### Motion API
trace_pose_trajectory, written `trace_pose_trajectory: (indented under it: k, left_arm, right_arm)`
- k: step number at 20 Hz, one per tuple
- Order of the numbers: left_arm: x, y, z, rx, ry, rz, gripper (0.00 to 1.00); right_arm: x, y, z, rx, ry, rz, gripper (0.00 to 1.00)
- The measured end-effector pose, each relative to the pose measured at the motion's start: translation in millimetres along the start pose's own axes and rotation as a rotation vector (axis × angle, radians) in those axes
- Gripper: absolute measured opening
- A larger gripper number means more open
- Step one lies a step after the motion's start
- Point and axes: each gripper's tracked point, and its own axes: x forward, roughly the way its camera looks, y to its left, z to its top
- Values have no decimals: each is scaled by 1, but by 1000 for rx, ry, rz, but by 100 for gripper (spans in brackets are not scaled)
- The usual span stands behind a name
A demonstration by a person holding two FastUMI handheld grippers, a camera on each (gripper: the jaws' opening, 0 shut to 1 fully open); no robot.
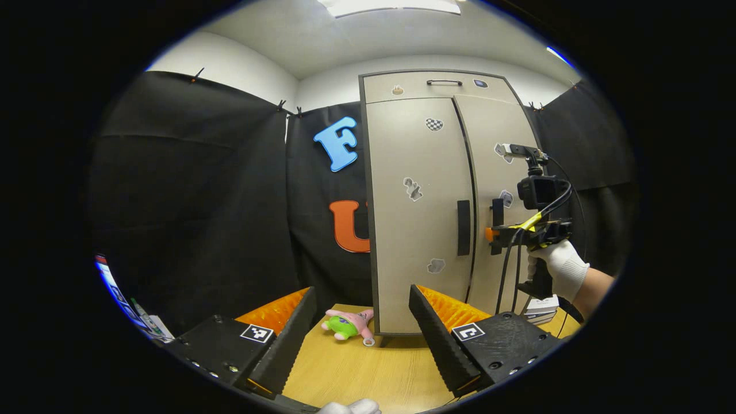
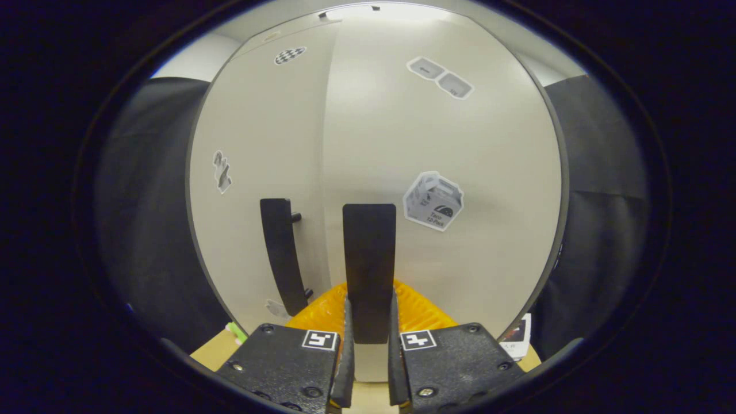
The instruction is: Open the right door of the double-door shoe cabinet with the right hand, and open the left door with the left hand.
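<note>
right gripper (image 2: 368,345) fingers seemingly clamping right door handle (image 2: 369,259), left gripper (image 1: 362,322) spread

Black cloth (image 1: 190,195) hangs as the booth's wall on both sides, clipped along its top edge, with a white wall (image 1: 230,66) rising above it to a pale ceiling (image 1: 322,40). A bright ceiling light panel (image 1: 391,6) glows overhead. Below lies a light wooden worktop (image 1: 356,368), with small boxes (image 1: 540,307) stacked at its far right.
</note>
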Motion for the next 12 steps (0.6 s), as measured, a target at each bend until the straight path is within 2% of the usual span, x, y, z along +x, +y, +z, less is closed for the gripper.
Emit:
trace_pose_trajectory:
  k: [12]
  left_arm:
    - [-8, -48, -4, -4, -2, -94, 97]
  right_arm:
    - [-86, -33, -17, 13, 5, 34, 25]
